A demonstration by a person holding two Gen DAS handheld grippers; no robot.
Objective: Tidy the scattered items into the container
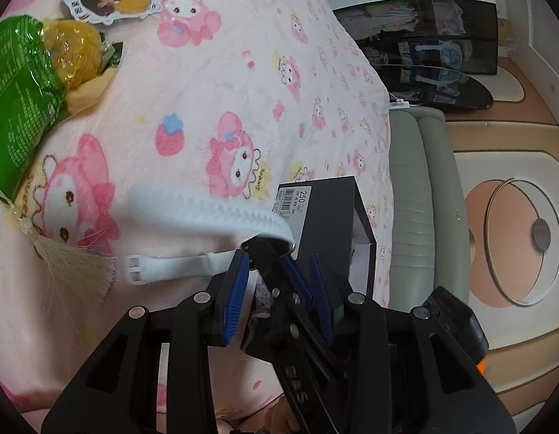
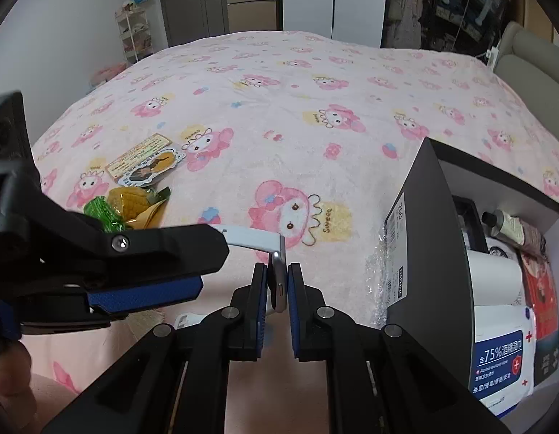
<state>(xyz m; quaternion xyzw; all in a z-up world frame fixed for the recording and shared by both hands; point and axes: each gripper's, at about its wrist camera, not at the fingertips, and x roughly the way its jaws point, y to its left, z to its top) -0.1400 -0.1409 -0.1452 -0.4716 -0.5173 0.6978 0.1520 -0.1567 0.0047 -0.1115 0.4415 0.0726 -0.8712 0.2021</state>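
My right gripper (image 2: 277,282) is shut on a smartwatch (image 2: 278,285) with a white strap (image 1: 207,213), held a little above the pink bedspread. In the left wrist view the right gripper (image 1: 266,253) crosses between my left gripper's fingers. My left gripper (image 1: 279,271) is open, its blue pads on either side of the watch without touching it. The dark box (image 2: 424,224) stands just right of the watch; it also shows in the left wrist view (image 1: 330,217). A green bag of corn (image 1: 22,101), a sticker (image 1: 113,0) and a tassel (image 1: 73,264) lie on the bed.
The box holds a pack of alcohol wipes (image 2: 499,365), a small bottle (image 2: 507,224) and a red item (image 2: 539,289). Bubble wrap (image 2: 380,275) lies against its wall. A grey headboard (image 1: 420,195) borders the bed. A card (image 2: 138,155) lies by the sticker.
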